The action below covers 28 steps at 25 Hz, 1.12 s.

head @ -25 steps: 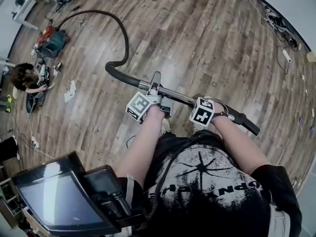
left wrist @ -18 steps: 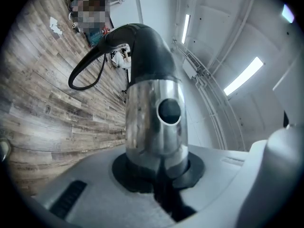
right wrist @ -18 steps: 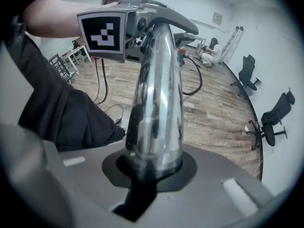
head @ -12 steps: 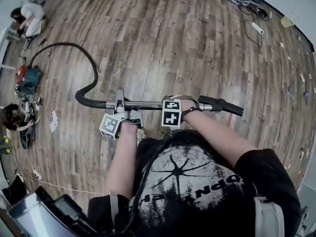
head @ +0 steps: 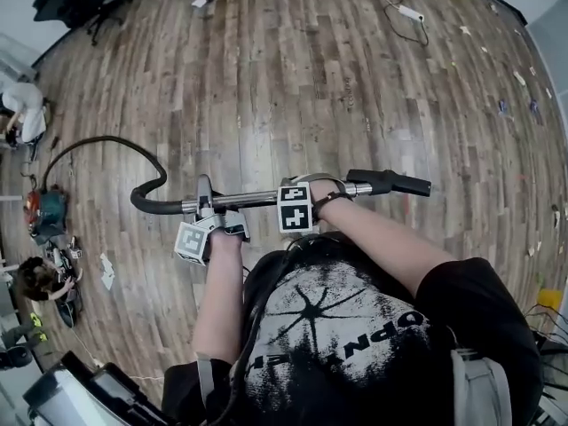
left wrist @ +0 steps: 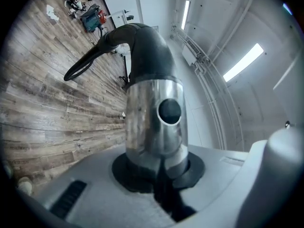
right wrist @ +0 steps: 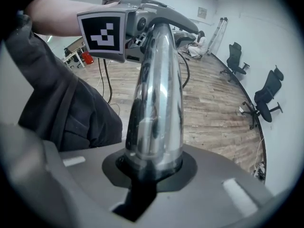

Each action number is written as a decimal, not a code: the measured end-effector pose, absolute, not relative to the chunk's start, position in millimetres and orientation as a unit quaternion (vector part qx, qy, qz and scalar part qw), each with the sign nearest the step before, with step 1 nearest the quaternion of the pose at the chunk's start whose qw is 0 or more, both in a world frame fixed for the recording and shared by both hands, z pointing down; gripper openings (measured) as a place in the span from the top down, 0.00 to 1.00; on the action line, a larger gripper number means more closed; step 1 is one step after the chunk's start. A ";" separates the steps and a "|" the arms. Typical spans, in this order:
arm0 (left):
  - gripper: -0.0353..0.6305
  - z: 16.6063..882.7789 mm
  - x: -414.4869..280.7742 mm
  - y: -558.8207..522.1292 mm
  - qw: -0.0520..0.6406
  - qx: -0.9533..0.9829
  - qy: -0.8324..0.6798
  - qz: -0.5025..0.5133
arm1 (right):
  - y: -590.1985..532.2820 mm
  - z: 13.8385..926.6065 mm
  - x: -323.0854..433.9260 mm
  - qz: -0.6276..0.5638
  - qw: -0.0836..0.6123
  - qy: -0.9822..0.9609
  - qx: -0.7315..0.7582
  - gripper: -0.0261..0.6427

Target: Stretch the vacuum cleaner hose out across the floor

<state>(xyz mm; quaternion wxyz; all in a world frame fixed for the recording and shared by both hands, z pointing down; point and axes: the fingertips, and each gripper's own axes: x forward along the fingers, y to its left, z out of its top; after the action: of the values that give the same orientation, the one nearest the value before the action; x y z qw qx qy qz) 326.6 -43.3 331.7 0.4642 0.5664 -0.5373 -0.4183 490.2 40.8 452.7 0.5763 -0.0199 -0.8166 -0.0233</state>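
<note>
Clamping the metal wand (head: 253, 199) held crosswise, left hand-held gripper (head: 206, 205) and right hand-held gripper (head: 308, 191) reach forward.

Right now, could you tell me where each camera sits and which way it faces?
Head view: on the person's head, facing steeply down at the floor; shows left arm, right arm, shirt, left tool and right tool shut on the tube.
Left gripper view: on the left tool, facing along the tube to the hose and vacuum; only its jaws show.
Right gripper view: on the right tool, facing along the tube to the left tool; left arm and shirt show.
Shared: all show the tube.
</note>
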 end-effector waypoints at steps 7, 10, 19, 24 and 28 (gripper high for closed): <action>0.88 323.7 321.5 -30.1 0.466 0.581 -0.516 -0.422 | 55.7 440.2 487.0 -0.027 0.587 -0.809 0.008 0.86; 0.88 330.4 325.2 -22.3 0.475 0.582 -0.507 -0.423 | 66.6 441.1 492.3 -0.022 0.596 -0.802 0.016 0.86; 0.88 355.4 375.9 3.9 0.500 0.566 -0.498 -0.426 | 98.9 456.1 545.5 -0.005 0.615 -0.789 0.009 0.86; 0.88 347.8 401.3 -2.4 0.480 0.573 -0.520 -0.413 | 88.8 449.7 572.6 -0.013 0.602 -0.799 0.001 0.86; 0.88 337.2 431.3 -6.4 0.465 0.572 -0.529 -0.421 | 77.7 443.4 603.0 -0.029 0.593 -0.805 -0.006 0.86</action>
<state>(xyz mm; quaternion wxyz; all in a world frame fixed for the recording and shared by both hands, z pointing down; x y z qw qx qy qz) 431.3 -6.4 337.2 0.4654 0.5717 -0.5289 -0.4205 603.0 77.7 443.4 0.5928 -0.0060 -0.8048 -0.0290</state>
